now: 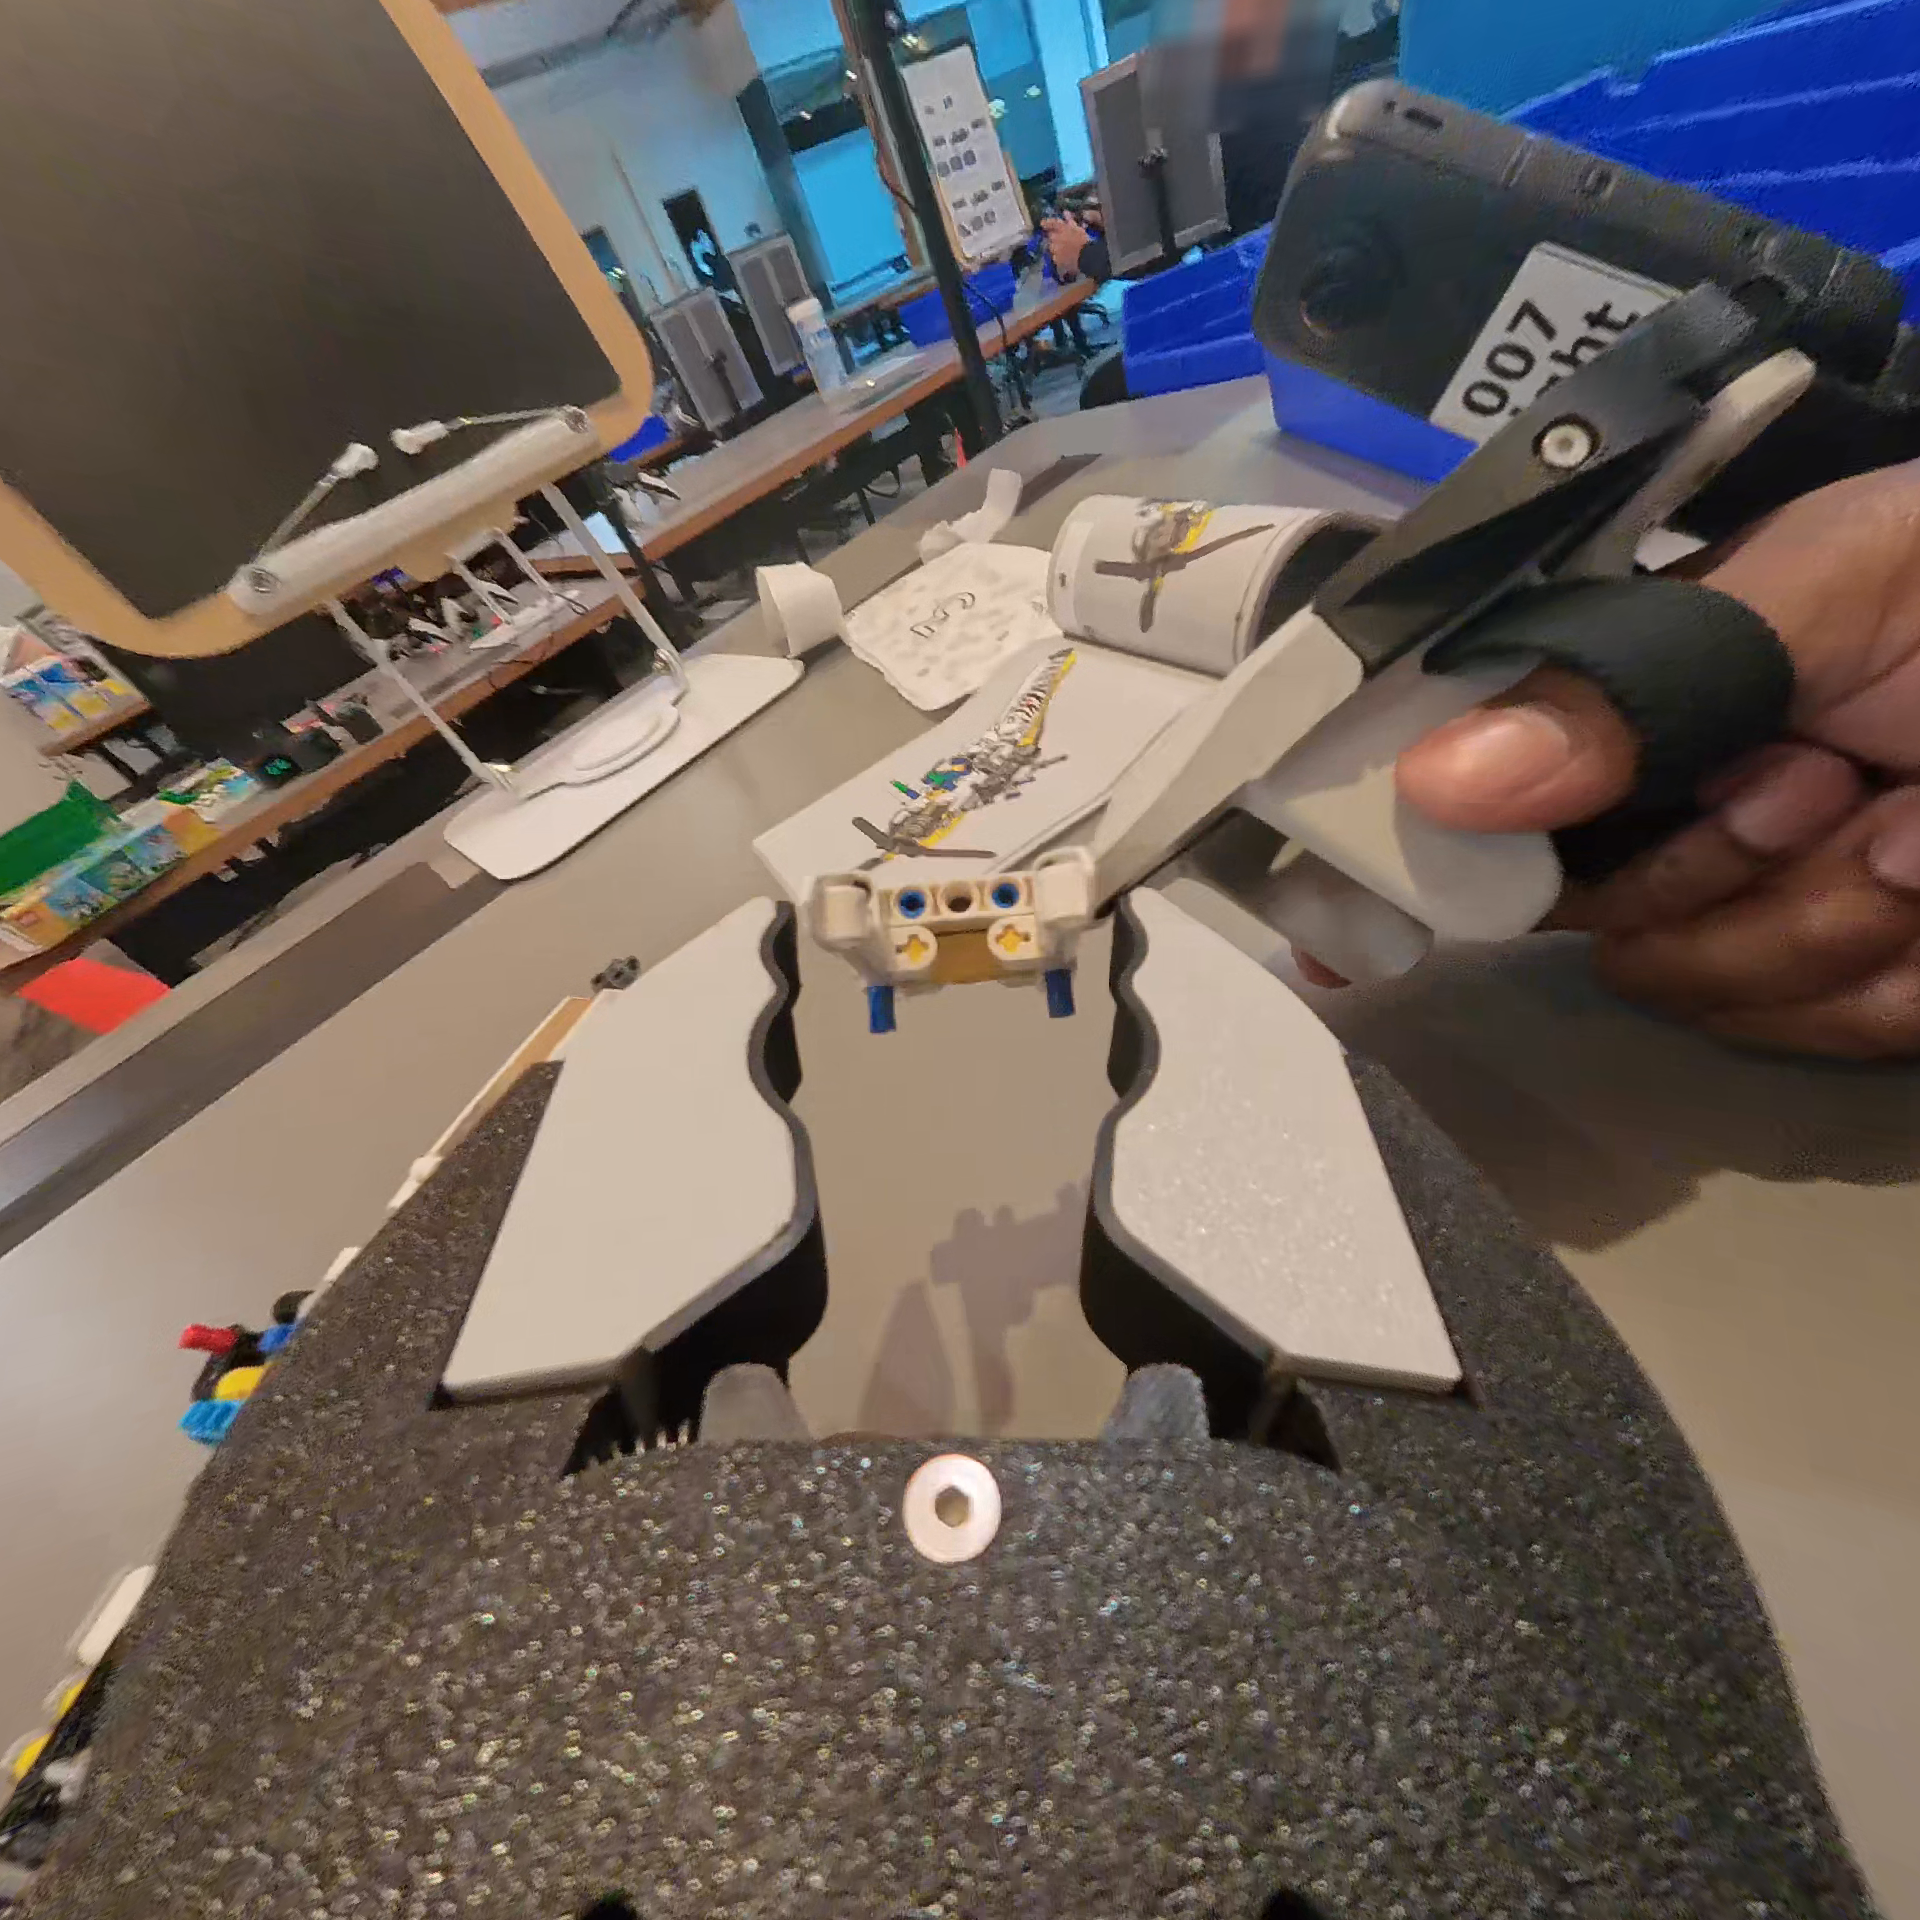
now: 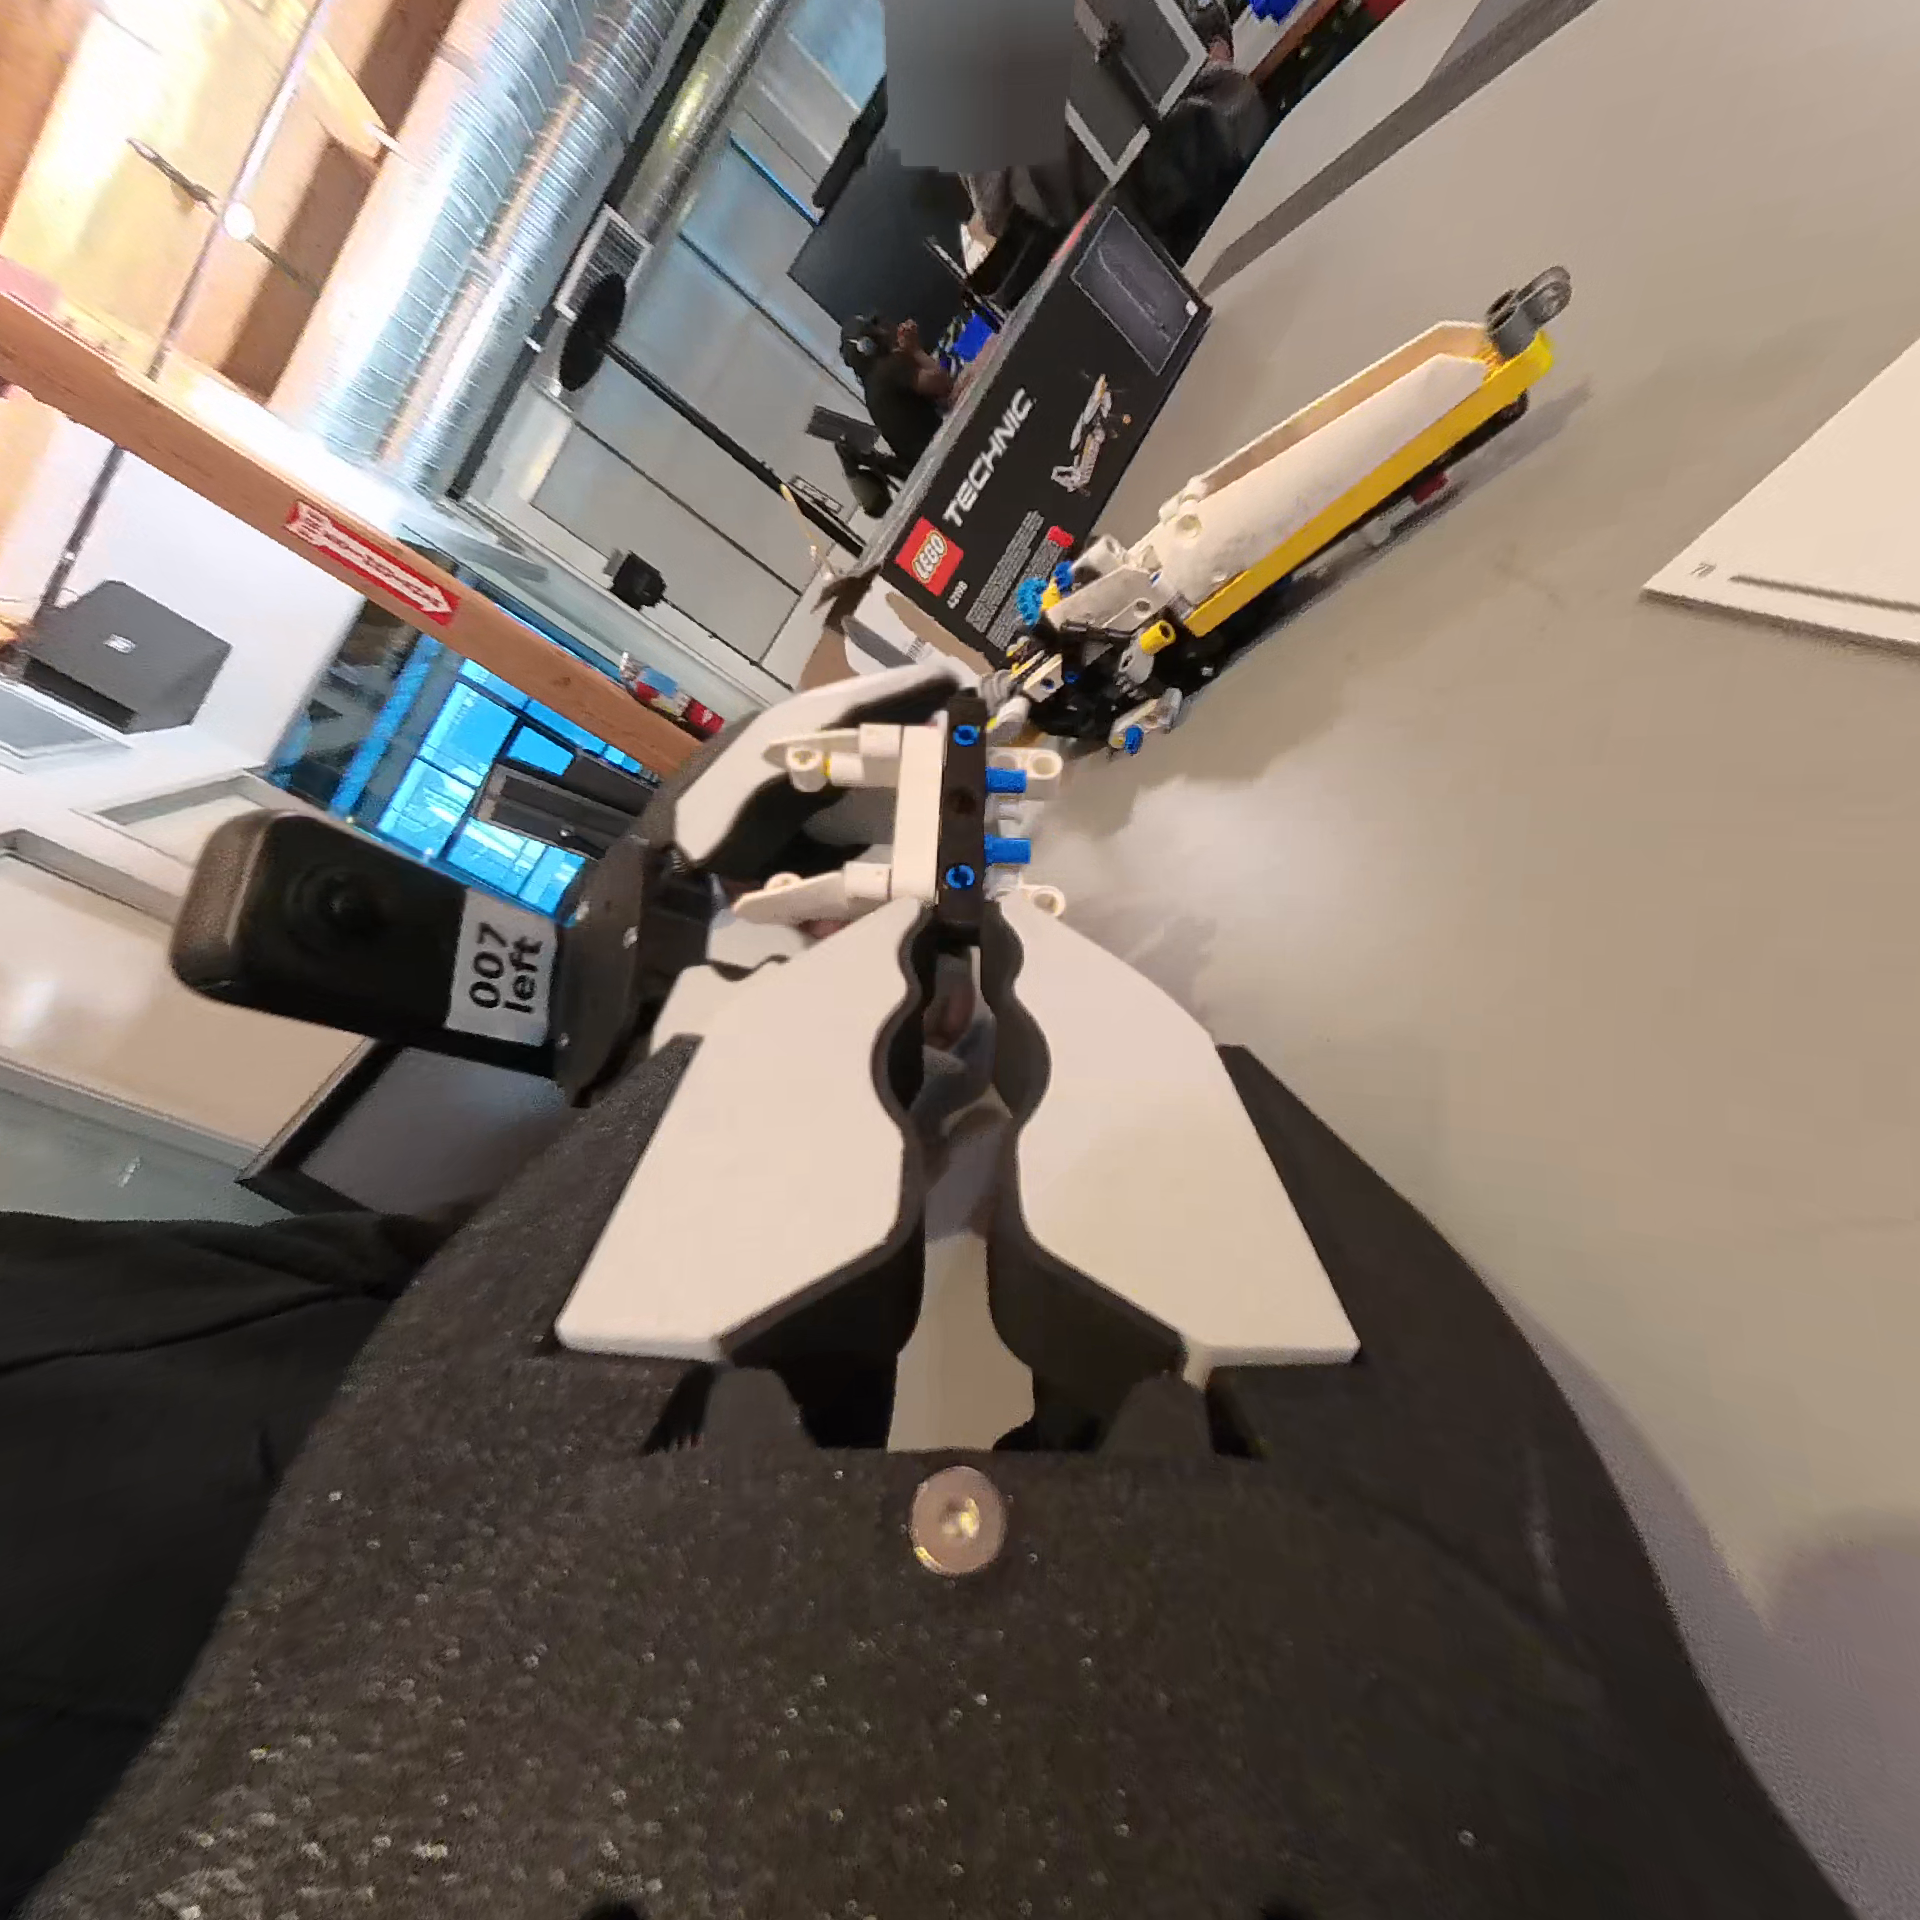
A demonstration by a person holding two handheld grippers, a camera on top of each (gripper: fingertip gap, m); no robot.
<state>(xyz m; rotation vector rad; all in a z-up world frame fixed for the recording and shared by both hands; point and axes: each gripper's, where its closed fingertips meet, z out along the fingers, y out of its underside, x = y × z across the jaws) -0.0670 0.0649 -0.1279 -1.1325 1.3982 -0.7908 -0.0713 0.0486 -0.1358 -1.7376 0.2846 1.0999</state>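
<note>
A small white brick assembly (image 1: pixel 951 920) with blue pins and yellow axle ends hangs above the grey table (image 1: pixel 520 1091). My right gripper (image 1: pixel 1101 883) comes in from the right and pinches its right end. In the right wrist view my right gripper (image 2: pixel 958 935) is shut on the assembly's black beam (image 2: pixel 961 821). My left gripper (image 1: pixel 951 935) is open. Its two fingertips stand on either side of the assembly, with a gap showing beside the left finger (image 1: pixel 727 997). It also shows in the right wrist view (image 2: pixel 790 831), to the left of the assembly.
An open instruction booklet (image 1: pixel 987 748) lies behind the assembly. A dark board on a white stand (image 1: pixel 623 748) is at the left, blue bins (image 1: pixel 1351 343) at the back, loose small parts (image 1: pixel 229 1371) at the left. A larger white and yellow model (image 2: pixel 1299 520) and a black box (image 2: pixel 1039 457) lie beyond.
</note>
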